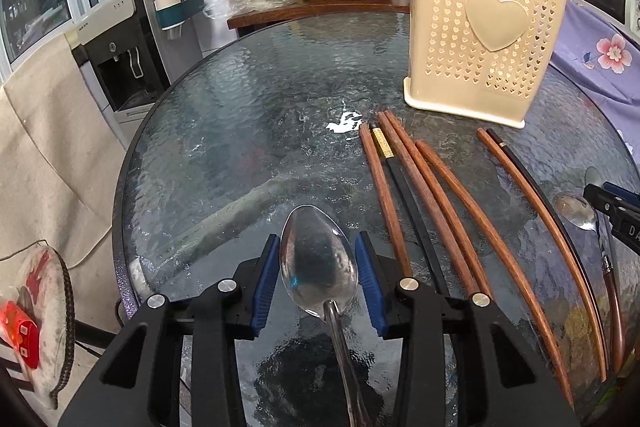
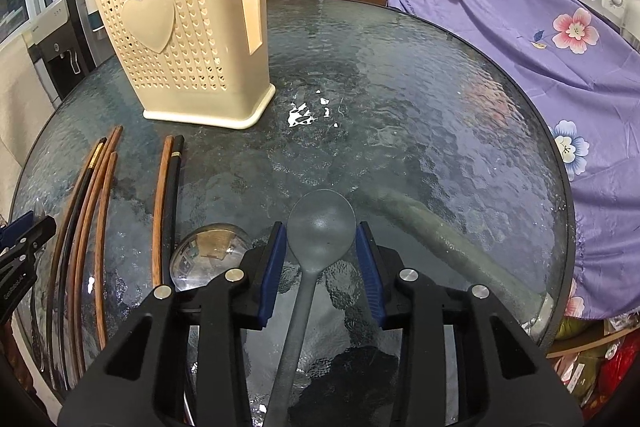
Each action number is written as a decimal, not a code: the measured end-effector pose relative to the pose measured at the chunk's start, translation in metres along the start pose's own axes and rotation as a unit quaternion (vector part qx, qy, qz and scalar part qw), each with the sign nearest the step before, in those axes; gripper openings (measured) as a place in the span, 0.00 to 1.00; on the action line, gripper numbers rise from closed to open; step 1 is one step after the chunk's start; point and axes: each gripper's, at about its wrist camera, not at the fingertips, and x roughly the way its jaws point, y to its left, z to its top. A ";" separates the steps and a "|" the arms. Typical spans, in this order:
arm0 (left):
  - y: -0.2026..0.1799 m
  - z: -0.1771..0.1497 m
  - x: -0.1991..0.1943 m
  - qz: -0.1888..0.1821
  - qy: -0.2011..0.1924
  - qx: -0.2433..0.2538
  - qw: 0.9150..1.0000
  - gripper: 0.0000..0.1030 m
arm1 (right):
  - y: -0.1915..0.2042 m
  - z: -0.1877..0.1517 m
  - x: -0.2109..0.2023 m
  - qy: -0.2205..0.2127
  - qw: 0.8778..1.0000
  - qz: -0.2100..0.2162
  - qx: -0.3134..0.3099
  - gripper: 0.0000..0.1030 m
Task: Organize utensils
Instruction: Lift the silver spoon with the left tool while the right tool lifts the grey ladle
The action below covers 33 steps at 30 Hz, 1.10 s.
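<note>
Cream holder (image 1: 486, 31) at upper right looks unfilled; chopsticks (image 1: 424, 195) lie on the table (image 1: 240, 131). Left gripper (image 1: 318, 281) jaws straddle a steel spoon (image 1: 318, 267), right gripper (image 2: 321, 277) jaws a grey spoon (image 2: 320, 227); neither visibly clamps.

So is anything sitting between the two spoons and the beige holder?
Nothing visible blocks either. Bare glass table lies between the metal spoon and the beige holder; likewise ahead of the grey spoon. The chopsticks lie off to the side.

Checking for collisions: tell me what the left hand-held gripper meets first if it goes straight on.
Probably the glass table just beyond the metal spoon between the left hand-held gripper's pads; depth unclear.
</note>
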 end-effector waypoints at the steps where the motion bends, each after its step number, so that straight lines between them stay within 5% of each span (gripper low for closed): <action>1: 0.000 0.000 0.000 0.000 0.000 0.000 1.000 0.36 | 0.000 0.000 0.000 -0.001 1.000 0.000 0.000 0.35; 12: 0.007 0.005 -0.003 -0.022 -0.005 -0.009 1.000 0.36 | -0.007 0.001 -0.007 -0.015 1.000 0.014 0.007 0.35; 33: 0.008 0.024 -0.056 -0.052 -0.094 -0.008 0.994 0.36 | -0.005 0.007 -0.060 -0.095 0.995 0.031 -0.014 0.35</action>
